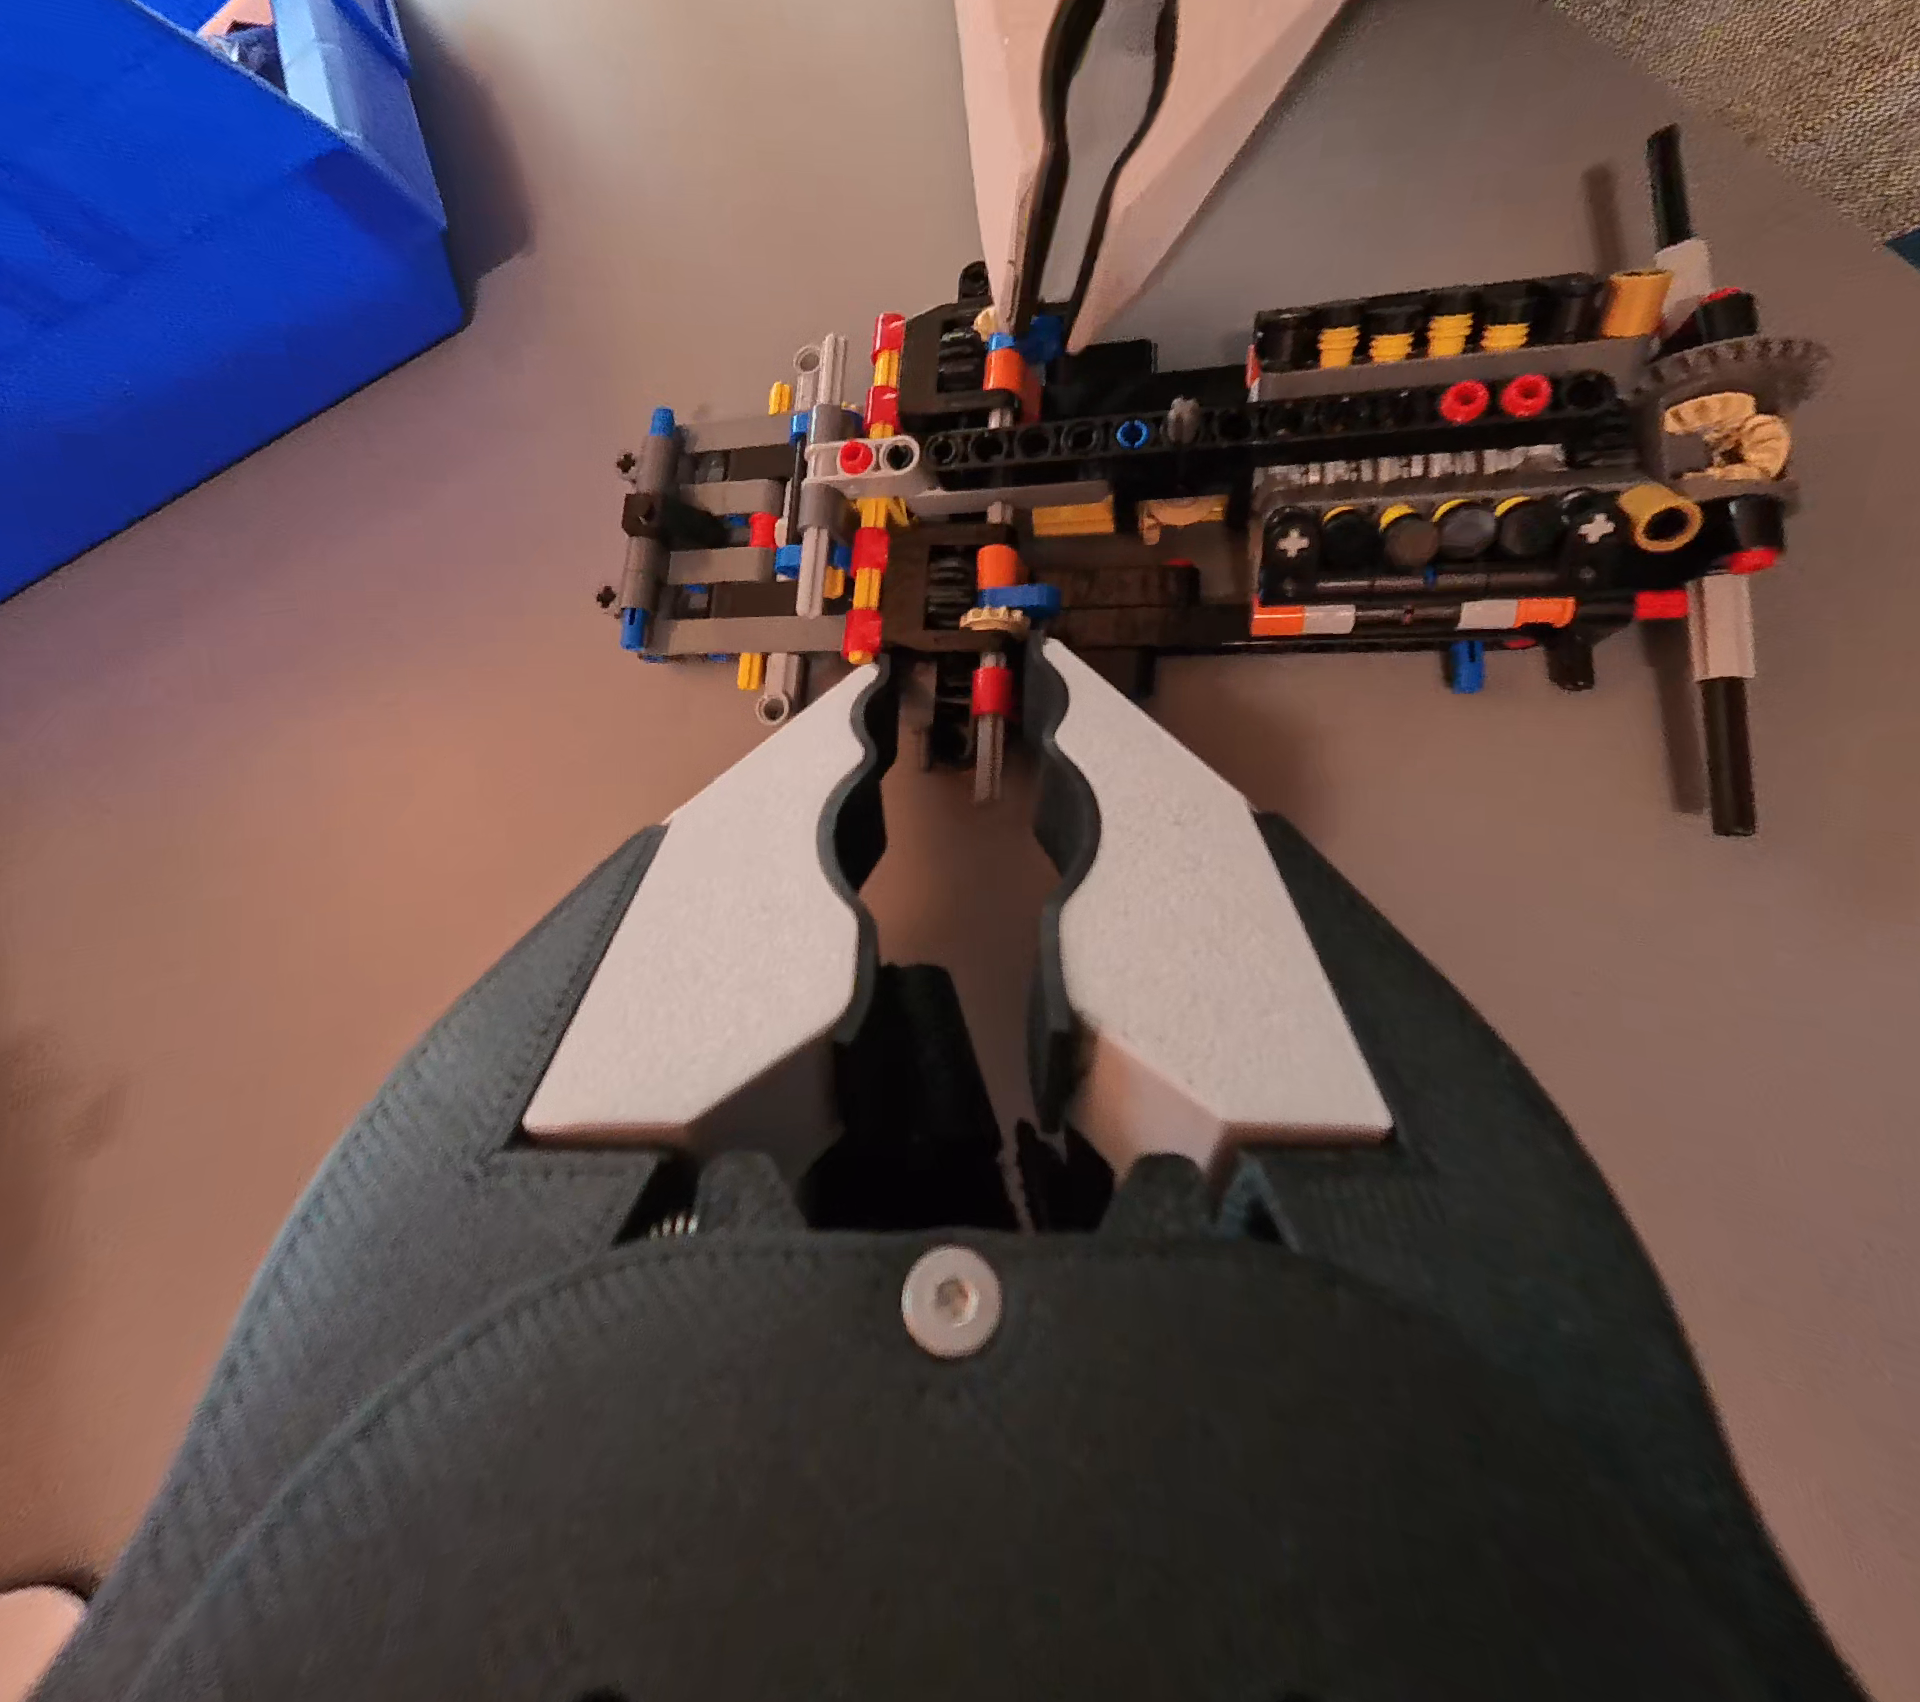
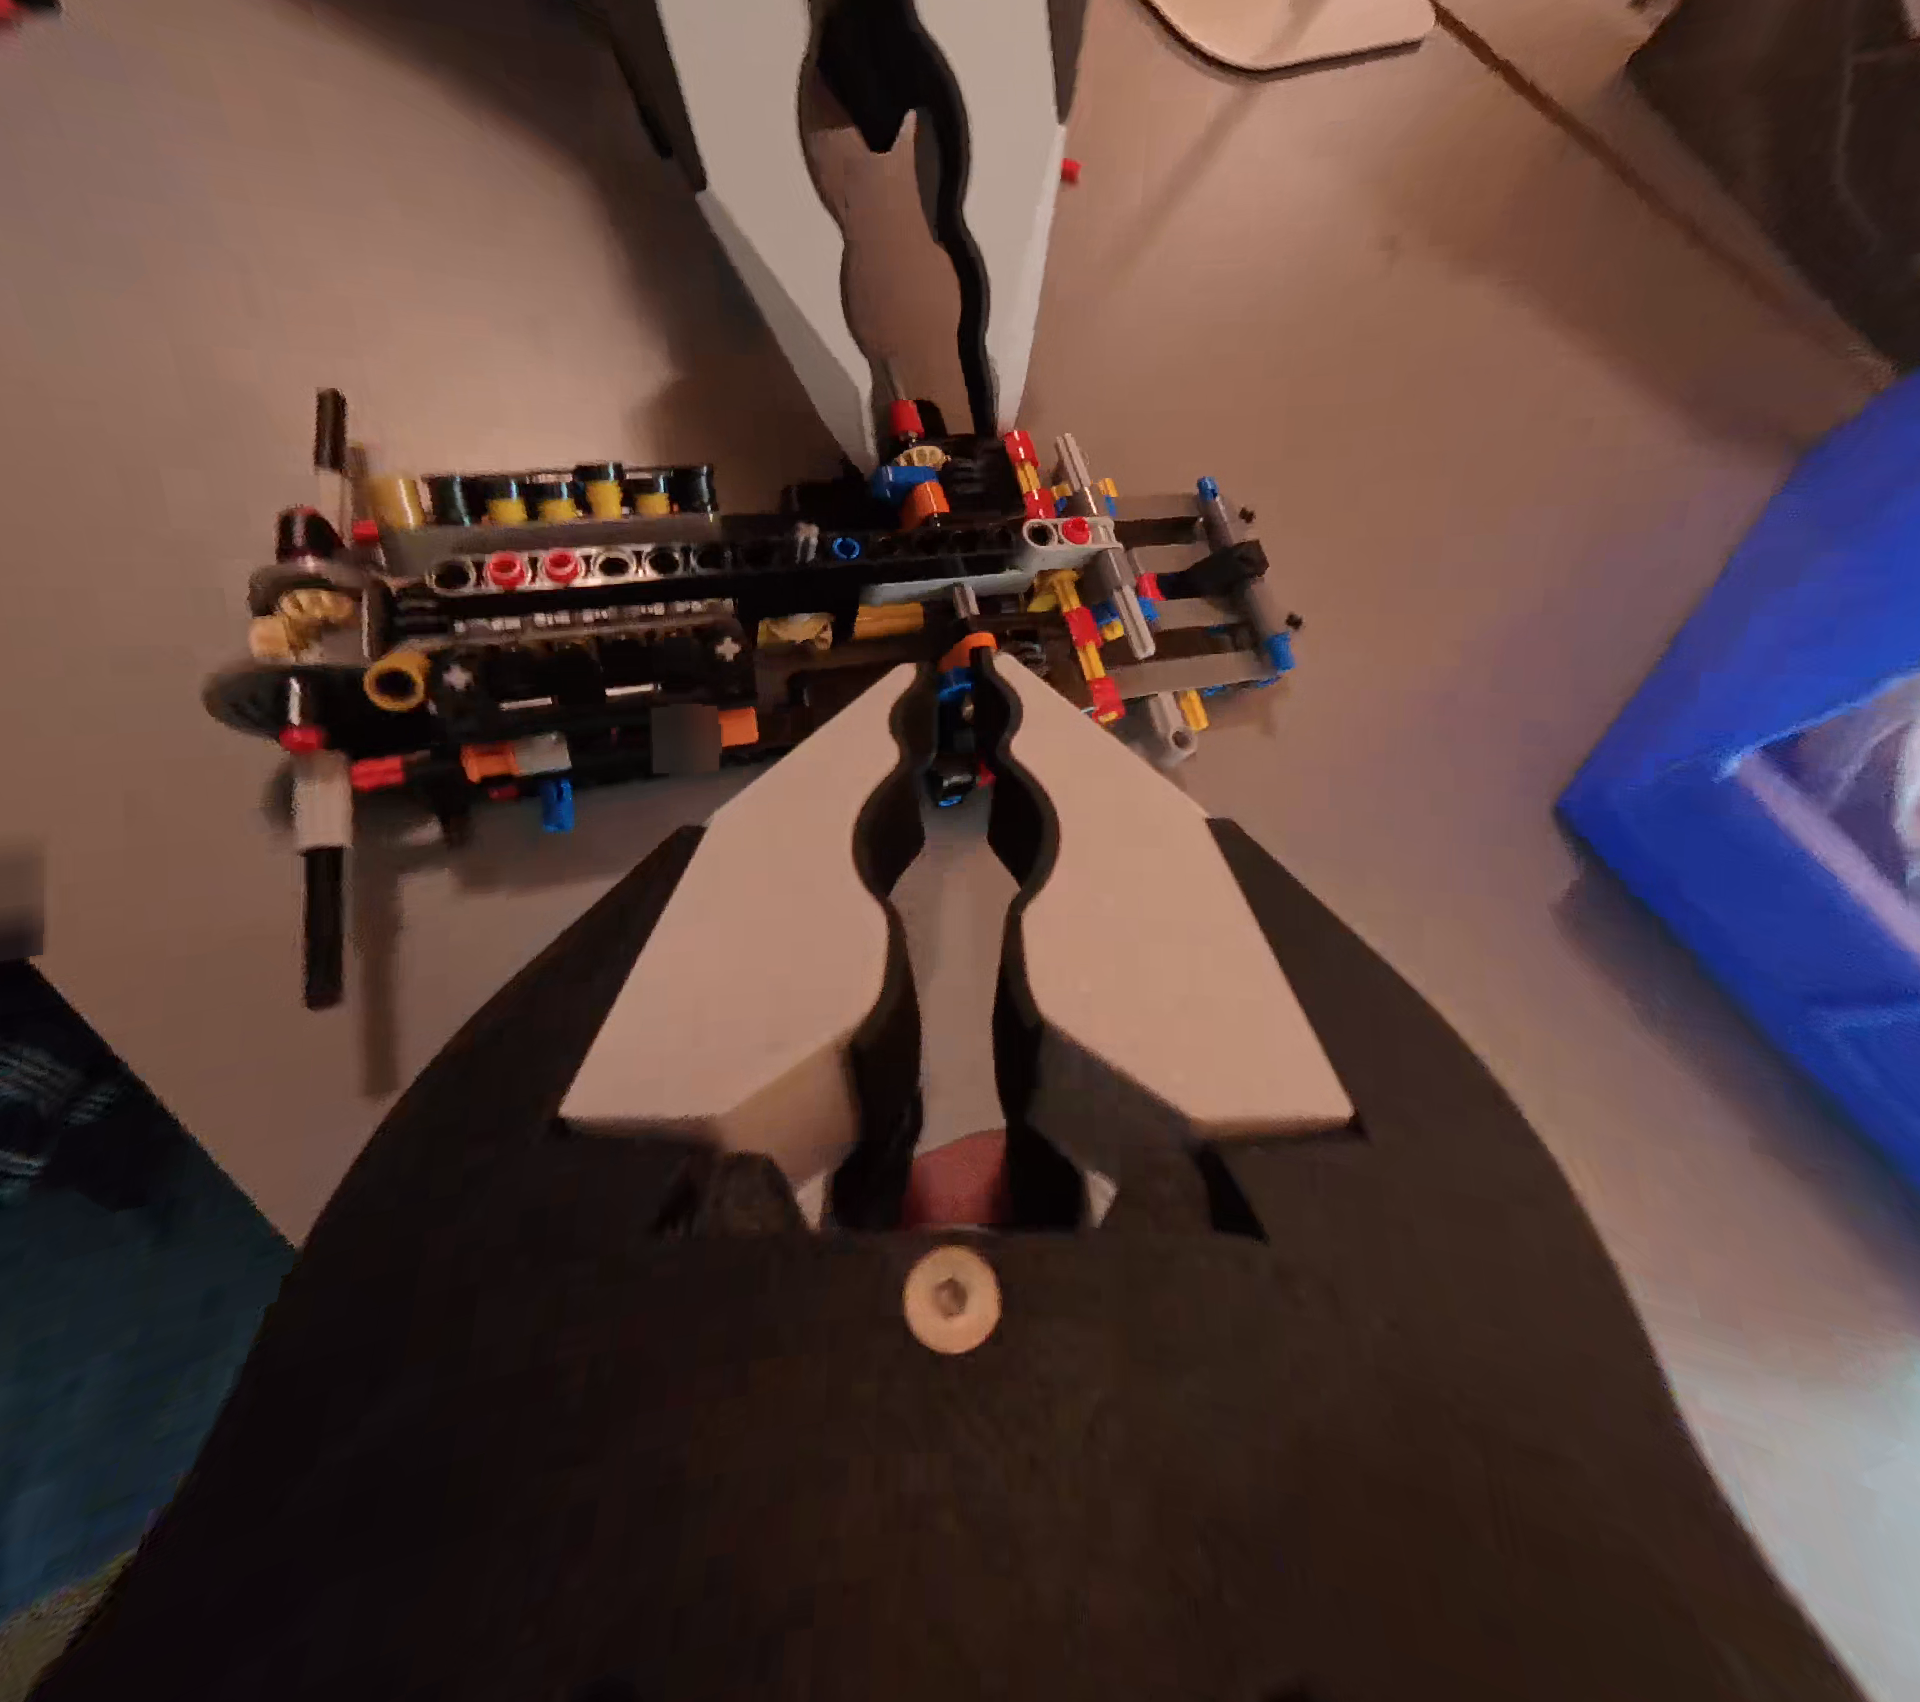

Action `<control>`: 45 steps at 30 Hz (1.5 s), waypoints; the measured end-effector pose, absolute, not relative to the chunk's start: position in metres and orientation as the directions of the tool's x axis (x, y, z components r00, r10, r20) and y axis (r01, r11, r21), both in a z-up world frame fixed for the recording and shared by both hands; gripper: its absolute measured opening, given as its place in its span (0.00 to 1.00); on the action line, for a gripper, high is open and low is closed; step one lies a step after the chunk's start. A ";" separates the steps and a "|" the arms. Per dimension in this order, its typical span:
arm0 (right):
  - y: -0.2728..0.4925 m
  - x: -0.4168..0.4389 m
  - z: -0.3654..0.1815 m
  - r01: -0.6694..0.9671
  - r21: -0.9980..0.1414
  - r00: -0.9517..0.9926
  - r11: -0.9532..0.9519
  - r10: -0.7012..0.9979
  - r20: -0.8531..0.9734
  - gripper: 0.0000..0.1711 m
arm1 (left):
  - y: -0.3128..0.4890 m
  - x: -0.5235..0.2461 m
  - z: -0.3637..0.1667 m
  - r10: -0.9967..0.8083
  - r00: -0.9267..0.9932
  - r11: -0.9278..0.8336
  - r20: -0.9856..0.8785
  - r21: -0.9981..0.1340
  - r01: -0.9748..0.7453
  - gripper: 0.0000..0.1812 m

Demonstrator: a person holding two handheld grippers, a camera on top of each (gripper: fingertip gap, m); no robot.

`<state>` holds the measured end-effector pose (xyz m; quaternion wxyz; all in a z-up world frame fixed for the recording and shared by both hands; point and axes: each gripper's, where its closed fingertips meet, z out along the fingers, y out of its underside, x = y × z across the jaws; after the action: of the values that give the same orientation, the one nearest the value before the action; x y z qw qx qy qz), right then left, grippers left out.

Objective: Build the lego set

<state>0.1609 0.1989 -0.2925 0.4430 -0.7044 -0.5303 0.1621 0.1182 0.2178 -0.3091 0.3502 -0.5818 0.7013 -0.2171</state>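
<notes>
Two grippers, left gripper (image 1: 961,665) and right gripper (image 2: 961,665), flank lego chassis (image 1: 1195,468).

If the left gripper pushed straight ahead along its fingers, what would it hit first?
Probably the grey axle with a red bush, sticking out of the multicoloured lego chassis between the left gripper fingertips. The opposing right gripper lies beyond; depth is uncertain.

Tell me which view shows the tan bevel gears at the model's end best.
The left wrist view: the tan bevel gears sit sharp and well lit at the Lego model's right end. The right wrist view shows them blurred, dim and partly hidden.
</notes>
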 end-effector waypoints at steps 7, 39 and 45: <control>0.192 0.161 -0.290 0.635 -0.772 0.315 0.021 0.906 0.284 0.06 | 0.211 0.121 -0.309 -0.964 -0.104 0.250 -0.243 -0.710 -0.659 0.13; 0.199 0.164 -0.296 0.603 -0.789 0.357 -0.122 0.925 0.130 0.09 | 0.214 0.120 -0.309 -0.963 -0.099 0.251 -0.250 -0.705 -0.664 0.12; 0.201 0.165 -0.296 0.571 -0.786 0.385 -0.235 0.923 0.004 0.09 | 0.215 0.120 -0.309 -0.963 -0.093 0.248 -0.252 -0.705 -0.665 0.12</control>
<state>0.1647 0.2009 -0.2964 0.3648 -0.7479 -0.4995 0.2410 0.1200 0.2150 -0.3088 0.3507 -0.5751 0.7078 -0.2128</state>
